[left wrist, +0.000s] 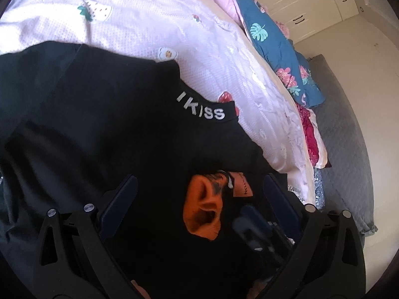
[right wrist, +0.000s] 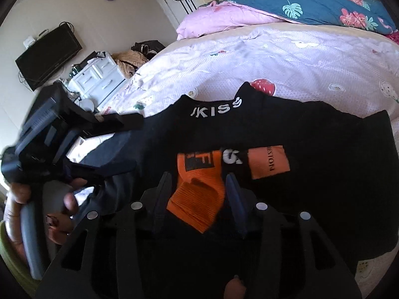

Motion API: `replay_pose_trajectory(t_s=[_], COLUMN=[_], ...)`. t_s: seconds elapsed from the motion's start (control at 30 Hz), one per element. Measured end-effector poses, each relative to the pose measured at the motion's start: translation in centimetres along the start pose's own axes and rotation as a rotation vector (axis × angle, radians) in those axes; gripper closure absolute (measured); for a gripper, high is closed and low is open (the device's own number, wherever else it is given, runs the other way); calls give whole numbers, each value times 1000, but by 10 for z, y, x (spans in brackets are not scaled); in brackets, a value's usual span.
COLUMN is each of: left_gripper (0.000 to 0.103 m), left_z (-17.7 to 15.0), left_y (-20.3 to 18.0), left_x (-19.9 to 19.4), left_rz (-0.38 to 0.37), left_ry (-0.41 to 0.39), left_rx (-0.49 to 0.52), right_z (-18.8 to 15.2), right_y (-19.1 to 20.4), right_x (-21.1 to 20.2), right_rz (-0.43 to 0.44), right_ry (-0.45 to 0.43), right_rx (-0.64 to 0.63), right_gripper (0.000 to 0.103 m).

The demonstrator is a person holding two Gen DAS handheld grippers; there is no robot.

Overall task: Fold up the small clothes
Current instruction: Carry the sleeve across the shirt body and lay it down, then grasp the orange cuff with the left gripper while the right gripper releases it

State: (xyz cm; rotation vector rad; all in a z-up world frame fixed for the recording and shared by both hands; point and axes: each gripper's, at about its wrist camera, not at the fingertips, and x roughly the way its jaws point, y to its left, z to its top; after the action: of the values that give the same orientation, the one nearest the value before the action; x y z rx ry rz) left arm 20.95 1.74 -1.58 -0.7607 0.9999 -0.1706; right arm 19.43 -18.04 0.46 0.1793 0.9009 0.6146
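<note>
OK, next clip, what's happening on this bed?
A person with two handheld grippers is folding a black garment with orange cuffs on a pink printed bedsheet. The right gripper has an orange cuff between its fingers. The left gripper is open over the garment near the orange patch.

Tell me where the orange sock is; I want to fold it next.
The orange sock lies on the black garment spread over the bed, below its KISS lettering. In the right wrist view it sits between the right gripper fingers.
</note>
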Motion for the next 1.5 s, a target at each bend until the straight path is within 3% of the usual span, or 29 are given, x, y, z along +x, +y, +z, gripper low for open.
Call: replay_pose_trajectory(t_s=[0.1,0.3,0.47,0.53,0.57,0.73,0.9,1.03,1.23,1.5], left_gripper=[16,51,57,93,96,98,98,98,99,99], left_z=[-6,-20,-28,-30,-31,-30,-25,-21,-23,-16], left_y=[0,-10,-26,-33,-35,-51,-68,-87,-108,-77], left_x=[11,33,51,57,58,35,-9,-48,-81,-98], left_rz=[7,19,79,107,98,19,-86,-158,-129,-48], left_ry=[36,94,103,96,94,52,-24,-93,-193,-250], left_rx=[8,59,137,172,185,232,254,285,358,317], right_z=[8,13,17,18,18,21,17,15,17,19], right_y=[-9,-42,-59,-64,-67,-86,-113,-124,-116,-100], right_x=[-15,-46,-63,-69,-72,-93,-116,-124,-115,-102], right_rz=[-15,-108,-155,-166,-171,-244,-389,-398,-390,-375], right_ry=[-39,-106,-152,-166,-172,-225,-280,-321,-301,-266], right_rx=[26,115,157,169,172,213,279,331,289,229], right_gripper=[58,58,58,58,58,58,58,58,58,58])
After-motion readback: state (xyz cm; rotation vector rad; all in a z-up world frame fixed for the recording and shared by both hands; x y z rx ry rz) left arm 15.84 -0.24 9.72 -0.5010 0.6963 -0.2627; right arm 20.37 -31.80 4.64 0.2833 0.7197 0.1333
